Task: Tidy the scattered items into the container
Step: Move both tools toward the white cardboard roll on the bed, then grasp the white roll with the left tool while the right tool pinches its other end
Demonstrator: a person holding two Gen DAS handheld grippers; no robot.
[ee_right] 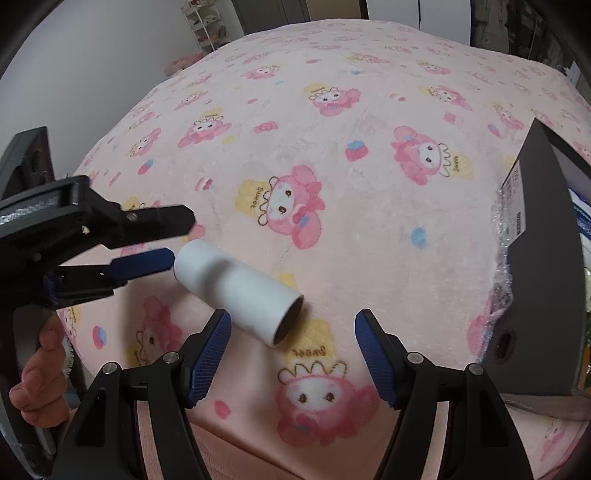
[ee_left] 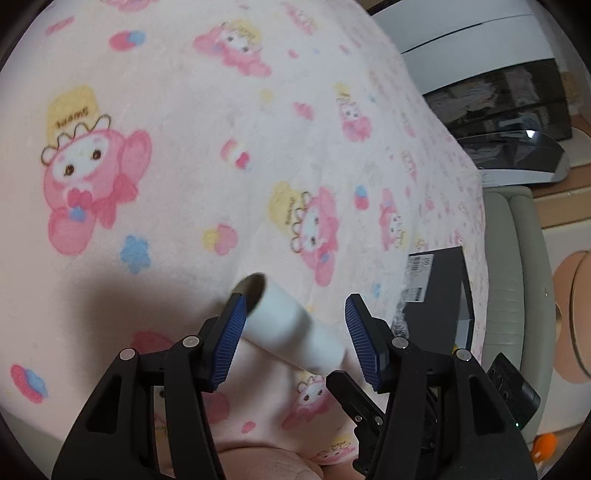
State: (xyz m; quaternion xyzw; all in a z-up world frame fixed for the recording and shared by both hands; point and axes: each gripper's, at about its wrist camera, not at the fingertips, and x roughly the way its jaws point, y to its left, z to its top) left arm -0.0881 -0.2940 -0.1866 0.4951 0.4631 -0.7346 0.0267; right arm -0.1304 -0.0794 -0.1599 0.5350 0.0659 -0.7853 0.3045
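Note:
A white cardboard-core roll (ee_left: pixel 291 325) (ee_right: pixel 240 291) lies on its side on the pink cartoon-print blanket (ee_left: pixel 221 147). My left gripper (ee_left: pixel 297 339) is open, with the roll between its blue pads (ee_left: pixel 229 339), touching the left pad. The left gripper also shows in the right wrist view (ee_right: pixel 162 240), at the roll's closed end. My right gripper (ee_right: pixel 293 358) is open and empty, just in front of the roll's open end. A dark grey box (ee_right: pixel 543 266) (ee_left: pixel 439 295), the container, stands on the blanket at the right.
Bubble wrap (ee_right: pixel 502 236) hangs at the box's near side. A white printer (ee_left: pixel 480 48) and beige furniture (ee_left: pixel 509 280) stand beyond the bed's right edge. A white shelf (ee_right: pixel 207 26) stands by the far wall.

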